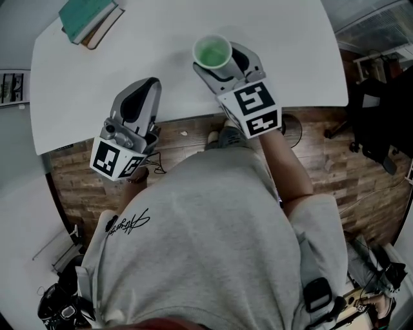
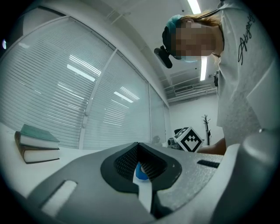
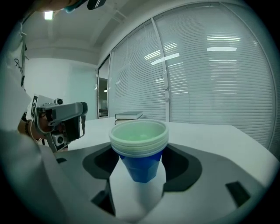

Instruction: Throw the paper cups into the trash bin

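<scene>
Two books (image 1: pixel 90 19) stacked on the white surface (image 1: pixel 161 71), far corner; window blinds (image 3: pixel 210 74) beyond it, wood floor (image 1: pixel 335 174) below. Right claw (image 1: pixel 216 63) pinches stacked paper cups (image 1: pixel 211 51) over the surface's near edge. Left claw (image 1: pixel 146 87) pressed together.

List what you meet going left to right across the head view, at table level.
books → left gripper → paper cups

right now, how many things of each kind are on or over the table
books: 2
cup stack: 1, nested, cups inside unclear
grippers: 2, left gripper and right gripper
total: 5
</scene>
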Demonstrator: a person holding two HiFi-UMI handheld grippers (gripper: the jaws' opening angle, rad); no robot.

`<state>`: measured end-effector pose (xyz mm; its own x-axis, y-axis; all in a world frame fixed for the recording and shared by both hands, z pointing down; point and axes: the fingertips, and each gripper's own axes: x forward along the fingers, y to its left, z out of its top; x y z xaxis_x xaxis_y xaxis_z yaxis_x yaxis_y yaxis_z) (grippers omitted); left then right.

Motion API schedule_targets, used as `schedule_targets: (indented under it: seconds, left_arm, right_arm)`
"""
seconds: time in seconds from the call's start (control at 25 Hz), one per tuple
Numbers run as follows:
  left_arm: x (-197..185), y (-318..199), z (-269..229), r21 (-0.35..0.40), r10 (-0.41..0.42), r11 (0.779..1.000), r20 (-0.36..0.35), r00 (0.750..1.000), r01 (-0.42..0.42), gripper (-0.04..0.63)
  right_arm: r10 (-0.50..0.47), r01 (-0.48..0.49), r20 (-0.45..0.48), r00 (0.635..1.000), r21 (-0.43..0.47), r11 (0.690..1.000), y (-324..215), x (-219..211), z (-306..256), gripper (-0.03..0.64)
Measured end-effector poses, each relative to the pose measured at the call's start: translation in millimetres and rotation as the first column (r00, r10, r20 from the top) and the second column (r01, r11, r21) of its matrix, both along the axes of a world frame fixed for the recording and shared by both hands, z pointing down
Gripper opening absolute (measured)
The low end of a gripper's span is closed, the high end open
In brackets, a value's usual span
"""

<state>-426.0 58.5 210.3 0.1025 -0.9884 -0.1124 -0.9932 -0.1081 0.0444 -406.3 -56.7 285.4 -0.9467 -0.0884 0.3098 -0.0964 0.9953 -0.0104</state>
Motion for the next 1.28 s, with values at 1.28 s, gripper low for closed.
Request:
schedule_targets:
  seconds: [1.28]
  left_arm:
    - [110.3, -62.9, -6.3, 0.049, 0.421, 0.905, 0.028, 0.907, -0.422, 0.000]
  right_arm:
    - [0.358, -0.362, 0.082, 0.930, 0.034, 0.932, -19.1, 146.9, -44.0, 0.291]
